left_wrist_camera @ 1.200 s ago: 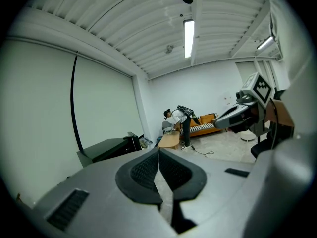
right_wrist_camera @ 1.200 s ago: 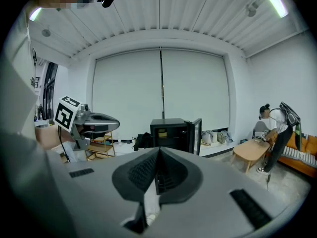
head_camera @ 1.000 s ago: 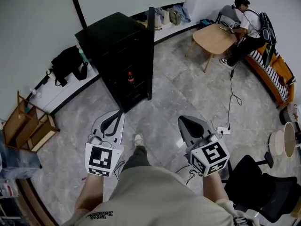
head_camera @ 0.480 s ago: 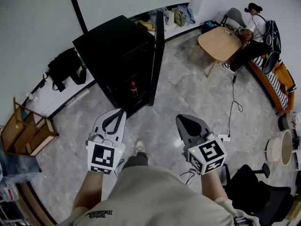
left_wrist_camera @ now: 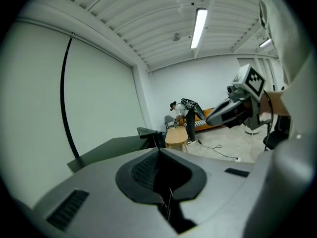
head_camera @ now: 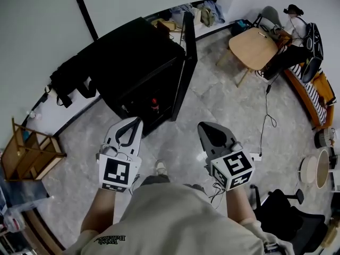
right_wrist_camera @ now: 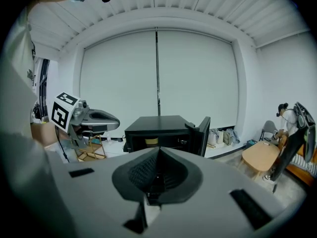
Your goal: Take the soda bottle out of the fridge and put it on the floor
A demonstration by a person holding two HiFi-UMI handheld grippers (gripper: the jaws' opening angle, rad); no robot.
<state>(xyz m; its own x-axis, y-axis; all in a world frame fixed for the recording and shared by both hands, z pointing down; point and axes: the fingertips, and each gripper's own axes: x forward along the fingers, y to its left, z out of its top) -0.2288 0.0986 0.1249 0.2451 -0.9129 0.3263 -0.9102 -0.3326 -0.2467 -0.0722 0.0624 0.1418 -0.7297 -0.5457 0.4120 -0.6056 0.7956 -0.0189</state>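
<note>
A black fridge (head_camera: 133, 62) stands on the floor with its door (head_camera: 186, 62) swung open to the right. A soda bottle (head_camera: 154, 104) with a red label stands upright on a low shelf inside. My left gripper (head_camera: 136, 121) is shut and empty, with its tip just short of the fridge's front, below and left of the bottle. Lower right of the door, my right gripper (head_camera: 203, 128) is shut and empty over the bare floor. The right gripper view faces the fridge (right_wrist_camera: 158, 128) and its door (right_wrist_camera: 204, 133) from a distance. The bottle is hidden there.
A wooden table (head_camera: 257, 47) and a person (head_camera: 289, 36) bent over it are at the far right, with a cable (head_camera: 265, 121) trailing to a power strip. A black office chair (head_camera: 287, 222) is behind my right side. A wooden rack (head_camera: 29, 153) stands left. A black bag (head_camera: 71, 81) lies by the wall.
I have come closer to the fridge: it and the bottle have grown and slid nearer the grippers. Both grippers stay shut and empty, held out in front.
</note>
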